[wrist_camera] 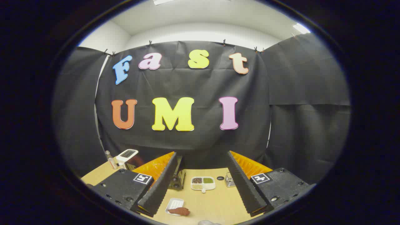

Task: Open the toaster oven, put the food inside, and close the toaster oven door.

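Here, the claw (200,181) hangs above a light wooden table (218,203), its two black ribbed fingers (161,184) spread wide apart with nothing between their pads. Each finger carries an orange backing and a small square black-and-white marker on its housing.

Between the fingers, low on the table and nearer the left one, a reddish-brown piece of food (179,211) lies at the near end of a small white tray (174,204); whether it rests partly on the tray or just against it cannot be told. Farther ahead, also between the fingers, sits a white divided dish (203,184) with compartments of dark, green and pale contents. Just behind the left finger's tip, a dark boxy appliance (177,178) is largely hidden by that finger; it may be the toaster oven, though its door cannot be made out. Close to the right finger's inner edge stand a small black ring (220,178) and a small clear container (230,180).

Beyond the left finger's outer side, a white device with a dark top panel (127,155) and a small clear bottle (110,159) stand near the table's far edge, against the black cloth wall (300,118).
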Demonstrator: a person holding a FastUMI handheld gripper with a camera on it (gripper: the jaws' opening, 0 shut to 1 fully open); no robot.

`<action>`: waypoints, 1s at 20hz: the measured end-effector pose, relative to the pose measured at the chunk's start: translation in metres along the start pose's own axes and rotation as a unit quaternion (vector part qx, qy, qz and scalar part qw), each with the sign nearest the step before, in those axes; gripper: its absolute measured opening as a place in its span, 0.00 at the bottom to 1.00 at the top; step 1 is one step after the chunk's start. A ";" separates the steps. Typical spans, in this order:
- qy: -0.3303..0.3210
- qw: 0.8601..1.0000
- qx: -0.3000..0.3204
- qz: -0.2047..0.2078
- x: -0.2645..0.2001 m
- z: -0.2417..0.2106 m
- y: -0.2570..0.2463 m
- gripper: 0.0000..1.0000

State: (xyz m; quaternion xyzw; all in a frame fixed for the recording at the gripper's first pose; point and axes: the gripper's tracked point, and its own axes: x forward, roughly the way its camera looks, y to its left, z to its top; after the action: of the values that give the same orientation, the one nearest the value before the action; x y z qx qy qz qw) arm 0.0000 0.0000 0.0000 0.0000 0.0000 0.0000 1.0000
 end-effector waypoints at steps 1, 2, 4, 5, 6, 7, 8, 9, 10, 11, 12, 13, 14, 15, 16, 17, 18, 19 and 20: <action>-0.001 1.000 0.000 0.000 0.001 0.001 0.001 1.00; -0.001 1.000 -0.001 -0.002 0.003 0.000 0.002 1.00; -0.001 1.000 -0.003 -0.003 0.006 0.000 0.005 1.00; 0.000 1.000 -0.003 -0.004 0.008 0.001 0.006 1.00; 0.001 1.000 -0.002 -0.005 0.010 -0.001 0.007 1.00; 0.001 1.000 0.000 -0.005 0.011 0.000 0.008 1.00; -0.001 1.000 0.001 -0.004 0.013 0.001 0.011 1.00; 0.000 1.000 0.001 -0.006 0.014 0.001 0.011 1.00; 0.000 1.000 -0.001 -0.007 0.016 -0.001 0.013 1.00; 0.000 1.000 -0.002 -0.009 0.017 0.000 0.014 1.00; 0.000 1.000 -0.003 -0.010 0.019 -0.001 0.016 1.00; 0.000 1.000 0.000 -0.010 0.020 -0.001 0.019 1.00; 0.000 1.000 0.004 -0.010 0.023 -0.002 0.023 1.00; -0.001 1.000 0.008 -0.008 0.026 -0.002 0.029 1.00; -0.002 1.000 0.012 -0.005 0.029 -0.004 0.035 1.00; -0.001 1.000 0.011 -0.007 0.034 -0.006 0.040 1.00; -0.001 1.000 0.009 -0.011 0.038 -0.009 0.046 1.00; -0.002 1.000 0.007 -0.014 0.044 -0.011 0.053 1.00; -0.001 1.000 0.005 -0.014 0.050 -0.014 0.063 1.00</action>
State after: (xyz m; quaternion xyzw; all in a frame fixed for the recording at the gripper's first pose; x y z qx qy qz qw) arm 0.0502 0.0629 -0.0145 0.0051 -0.0012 -0.0135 0.9999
